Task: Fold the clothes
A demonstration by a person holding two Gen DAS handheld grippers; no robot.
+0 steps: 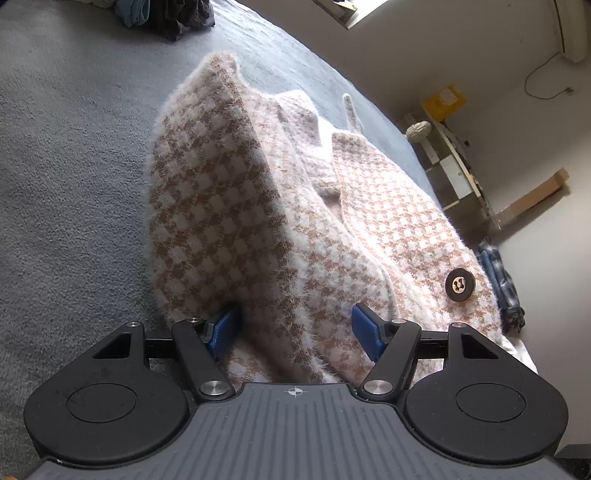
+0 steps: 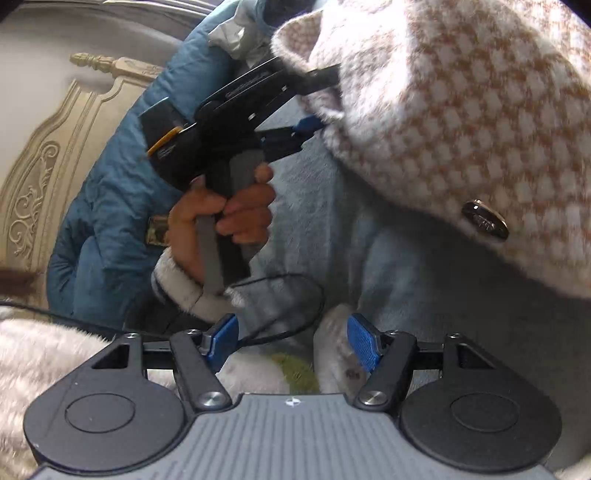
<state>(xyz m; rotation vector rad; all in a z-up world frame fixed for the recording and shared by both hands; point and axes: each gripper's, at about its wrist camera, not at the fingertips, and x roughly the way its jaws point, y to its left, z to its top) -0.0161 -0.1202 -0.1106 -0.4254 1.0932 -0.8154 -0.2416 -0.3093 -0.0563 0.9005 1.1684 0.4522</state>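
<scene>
1. Left tongs (image 1: 295,328). Jaws wide, blue pads set to either side of a raised ridge of the cardigan, apparently not pinching. Judged: placed astride the fold to take it or having let it go; the pictures fit either.

2. Cardigan (image 1: 229,206). Fuzzy knit, tan-and-white check. Directly ahead of the left tongs and between their pads at the near edge. Left half stands up as a tall fold; right half lies flatter on the bed, with one dark button (image 1: 460,285) just right of the right pad. Partly folded, not yet a flat, squared bundle.

3. Bed (image 1: 66,147). Grey cover under the cardigan, running left of and beyond the tongs. Serves as the folding surface.

4. Far items, left view. A dark heap of clothes (image 1: 166,14) at the far left; a plaid cloth (image 1: 502,280) off the bed's right edge.

5. Right tongs (image 2: 291,339). Jaws wide, gripping nothing. Pale fluffy fabric lies below and left of them; whether it belongs to the cardigan cannot be told.

6. Hand (image 2: 225,218). Ahead and left of the right tongs, gripping the left tongs' handle; a blue quilted sleeve (image 2: 122,192) behind it.

7. Cardigan, right view. Above and right of the right tongs, draped over the left tongs' tips, so its edge hangs clear of the bed. Judged: lifted to carry one half across.
</scene>
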